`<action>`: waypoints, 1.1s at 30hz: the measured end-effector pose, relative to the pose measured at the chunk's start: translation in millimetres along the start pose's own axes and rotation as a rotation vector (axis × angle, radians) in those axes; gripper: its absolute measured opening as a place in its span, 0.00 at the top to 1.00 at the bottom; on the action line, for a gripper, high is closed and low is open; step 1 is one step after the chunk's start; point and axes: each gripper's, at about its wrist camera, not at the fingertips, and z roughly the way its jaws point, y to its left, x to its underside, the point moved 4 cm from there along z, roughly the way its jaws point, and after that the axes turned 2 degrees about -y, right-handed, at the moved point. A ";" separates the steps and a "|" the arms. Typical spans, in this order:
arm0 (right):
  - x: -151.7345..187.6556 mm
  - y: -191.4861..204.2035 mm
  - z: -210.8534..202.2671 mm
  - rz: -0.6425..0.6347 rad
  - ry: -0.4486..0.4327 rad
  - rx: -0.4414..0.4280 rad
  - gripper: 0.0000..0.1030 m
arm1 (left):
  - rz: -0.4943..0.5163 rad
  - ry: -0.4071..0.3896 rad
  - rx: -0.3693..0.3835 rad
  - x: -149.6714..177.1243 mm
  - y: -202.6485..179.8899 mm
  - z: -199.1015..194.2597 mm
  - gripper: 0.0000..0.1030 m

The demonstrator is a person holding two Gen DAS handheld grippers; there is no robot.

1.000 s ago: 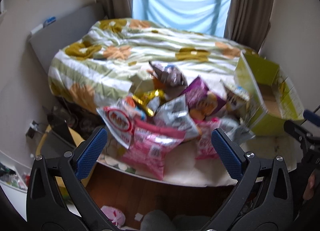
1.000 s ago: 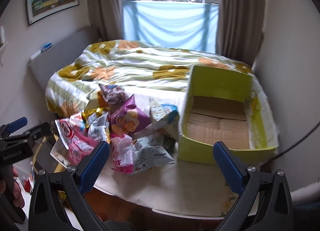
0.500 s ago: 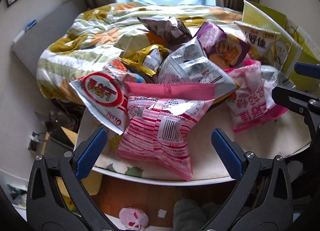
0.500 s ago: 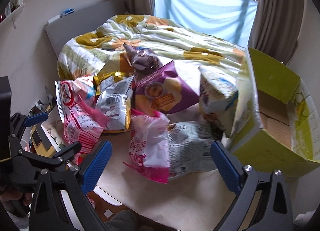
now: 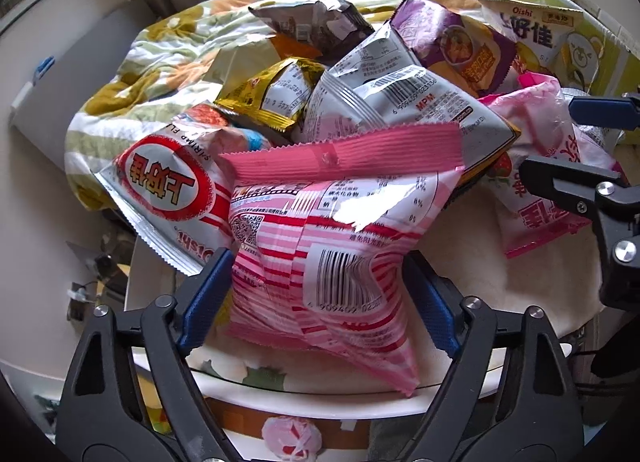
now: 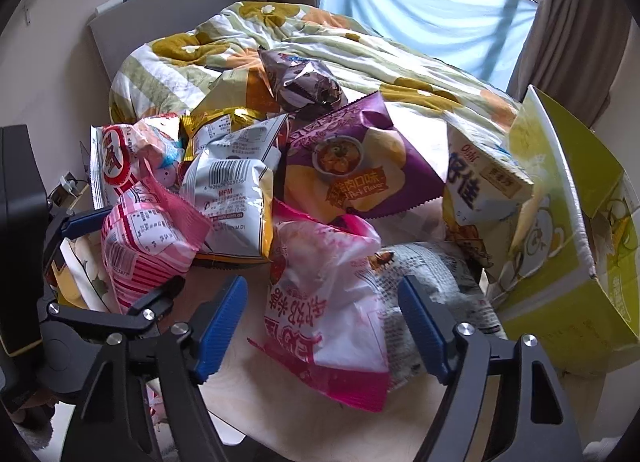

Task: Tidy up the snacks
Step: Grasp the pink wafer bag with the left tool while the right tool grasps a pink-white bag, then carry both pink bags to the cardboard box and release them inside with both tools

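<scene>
Pink striped bag [image 5: 332,262] sits at the bench [image 5: 472,250] edge between my left tool [image 5: 320,302] pads, which are closing and look to touch its sides. Only my right view shows the right tool [image 6: 322,322] closing around a paler pink bag [image 6: 328,302], left pad still clear, beside the yellow-green box [image 6: 568,230].

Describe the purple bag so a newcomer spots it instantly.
Start at the yellow-green box on the table's right. Just left of it, past the white bag, lies the purple bag. It is the only purple one and shows a bowl of food.
</scene>
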 end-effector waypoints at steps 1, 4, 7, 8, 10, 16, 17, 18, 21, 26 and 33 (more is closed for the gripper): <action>-0.3 1.3 2.5 -0.004 0.004 0.000 0.33 | -0.001 0.001 0.010 -0.2 0.3 0.1 0.26; 0.7 3.4 10.3 -0.016 0.015 0.000 0.35 | 0.006 0.001 0.022 3.0 0.1 -0.7 0.29; 2.2 5.0 18.5 -0.024 0.028 0.004 0.36 | 0.013 0.000 0.026 4.9 0.3 -0.6 0.30; 2.5 5.8 20.0 -0.030 0.028 0.009 0.36 | 0.010 0.001 0.030 5.4 0.8 -1.0 0.31; 2.1 7.3 21.9 -0.048 0.022 0.018 0.37 | 0.003 0.002 0.037 5.7 2.0 -1.6 0.31; -0.3 11.4 26.5 -0.097 0.029 0.034 0.50 | -0.011 0.012 0.051 6.6 6.6 -5.1 0.34; 0.1 11.6 25.9 -0.101 0.031 0.036 0.52 | -0.013 0.014 0.054 6.4 7.4 -5.7 0.34; 0.9 10.3 24.2 -0.102 0.032 0.037 0.57 | -0.015 0.015 0.056 6.5 7.4 -6.7 0.34; 0.7 10.4 19.1 -0.086 0.028 0.017 0.68 | -0.024 0.018 0.062 5.6 8.1 -11.8 0.34; -2.3 11.7 12.0 -0.060 0.020 0.014 0.74 | -0.044 0.015 0.067 2.5 9.2 -25.6 0.34; -5.4 5.3 -8.0 -0.003 -0.003 0.015 0.76 | -0.056 -0.001 0.069 -5.6 15.6 -47.8 0.34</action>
